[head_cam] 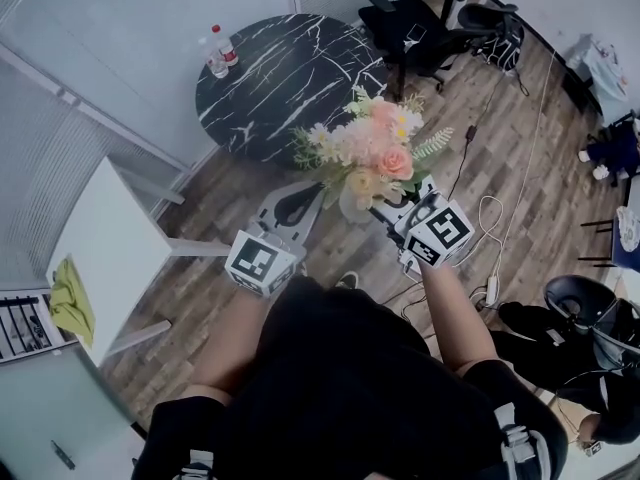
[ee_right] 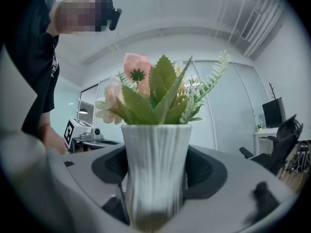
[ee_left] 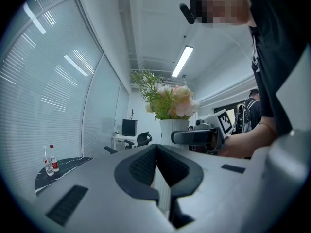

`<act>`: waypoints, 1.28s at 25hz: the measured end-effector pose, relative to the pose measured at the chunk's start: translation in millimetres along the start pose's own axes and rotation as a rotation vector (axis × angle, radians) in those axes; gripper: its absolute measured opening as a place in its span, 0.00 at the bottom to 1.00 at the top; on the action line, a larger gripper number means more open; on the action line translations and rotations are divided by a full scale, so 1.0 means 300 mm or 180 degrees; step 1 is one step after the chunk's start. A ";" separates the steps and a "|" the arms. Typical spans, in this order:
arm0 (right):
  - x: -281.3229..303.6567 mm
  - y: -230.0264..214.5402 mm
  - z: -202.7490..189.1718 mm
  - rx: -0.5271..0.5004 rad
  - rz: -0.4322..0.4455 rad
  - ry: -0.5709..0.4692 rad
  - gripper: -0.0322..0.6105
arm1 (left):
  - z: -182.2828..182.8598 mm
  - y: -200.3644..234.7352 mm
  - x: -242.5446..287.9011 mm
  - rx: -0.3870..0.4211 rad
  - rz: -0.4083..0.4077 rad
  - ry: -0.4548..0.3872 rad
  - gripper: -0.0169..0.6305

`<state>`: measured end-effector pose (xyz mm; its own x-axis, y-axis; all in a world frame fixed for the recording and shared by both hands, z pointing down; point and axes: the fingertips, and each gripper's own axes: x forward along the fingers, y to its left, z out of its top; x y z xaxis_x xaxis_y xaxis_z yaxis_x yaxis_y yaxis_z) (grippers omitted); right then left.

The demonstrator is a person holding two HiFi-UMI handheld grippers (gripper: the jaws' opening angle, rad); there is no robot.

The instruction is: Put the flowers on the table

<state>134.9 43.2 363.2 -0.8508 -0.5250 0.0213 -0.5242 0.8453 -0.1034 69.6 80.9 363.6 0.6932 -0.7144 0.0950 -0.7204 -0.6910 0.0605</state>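
White and ribbed, the vase [ee_right: 155,169] is sitting upright between the jaws of the right hand-held gripper [head_cam: 393,211], which are pressing against its sides low on the body. The flowers [head_cam: 370,153], pink and cream blooms with green leaves, are standing up out of the vase. In the head view the bouquet is hanging in the air over the wooden floor [head_cam: 520,168], just off the near edge of the round black marble table [head_cam: 290,68] and not resting on it. The left hand-held gripper [head_cam: 290,208] is hovering just beside the vase on the person's left, its jaws lying together with nothing between them. Two bottles [head_cam: 218,53] are standing close together at the table's far left edge. A black chair [head_cam: 415,28] is sitting by the table's right edge. A white table [head_cam: 105,248] is standing well apart at the left, carrying a yellow cloth [head_cam: 70,303] near its left corner.
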 end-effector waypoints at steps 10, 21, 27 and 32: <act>0.092 -0.089 -0.019 -0.0011 -0.0035 0.0038 0.58 | -0.026 0.111 0.054 -0.0021 -0.0009 0.0014 0.05; 0.299 -0.212 0.013 -0.0076 -0.0072 0.0064 0.58 | 0.005 0.342 0.146 -0.0042 -0.0077 -0.0041 0.05; 0.421 -0.276 0.018 -0.0122 -0.0092 0.0075 0.58 | 0.009 0.477 0.198 -0.0047 -0.0126 -0.0061 0.05; 0.504 -0.313 0.011 -0.0132 -0.0090 0.0115 0.58 | 0.005 0.568 0.231 -0.0085 -0.0150 -0.0062 0.05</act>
<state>55.6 -116.0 372.9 -0.8360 -0.5455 0.0596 -0.5485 0.8339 -0.0609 -4.9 -86.6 379.1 0.7266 -0.6833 0.0721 -0.6870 -0.7209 0.0908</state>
